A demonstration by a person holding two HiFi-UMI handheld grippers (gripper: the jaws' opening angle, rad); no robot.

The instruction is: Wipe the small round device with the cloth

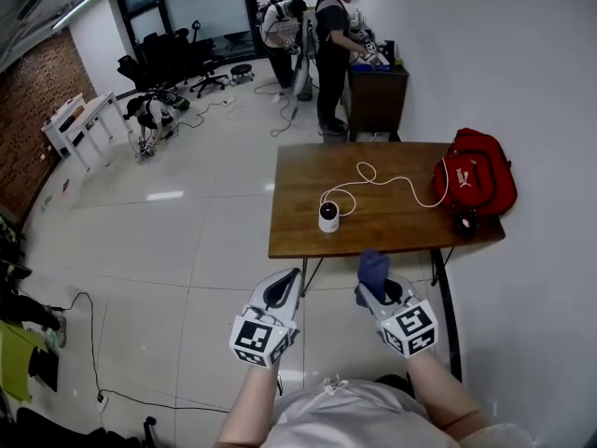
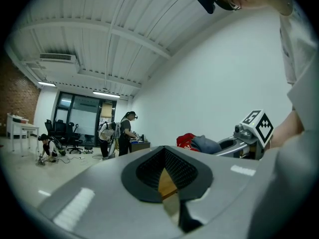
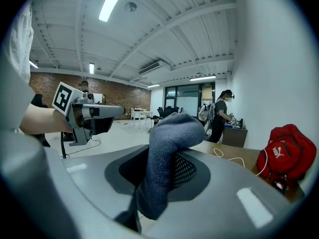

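Right tool (image 1: 374, 286) gripping cloth (image 1: 373, 265), device (image 1: 328, 217), cable (image 1: 384, 180), red backpack (image 1: 476, 183)

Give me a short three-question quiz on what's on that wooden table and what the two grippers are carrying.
1. True or false: the cloth lies on the wooden table.
2. In the head view, what sits at the table's right end, beyond the small round device? A) a red backpack B) a laptop C) a mug
3. Which gripper has its jaws together with nothing between them?

Key
1. False: the right gripper is shut on it, short of the table.
2. A
3. The left gripper.
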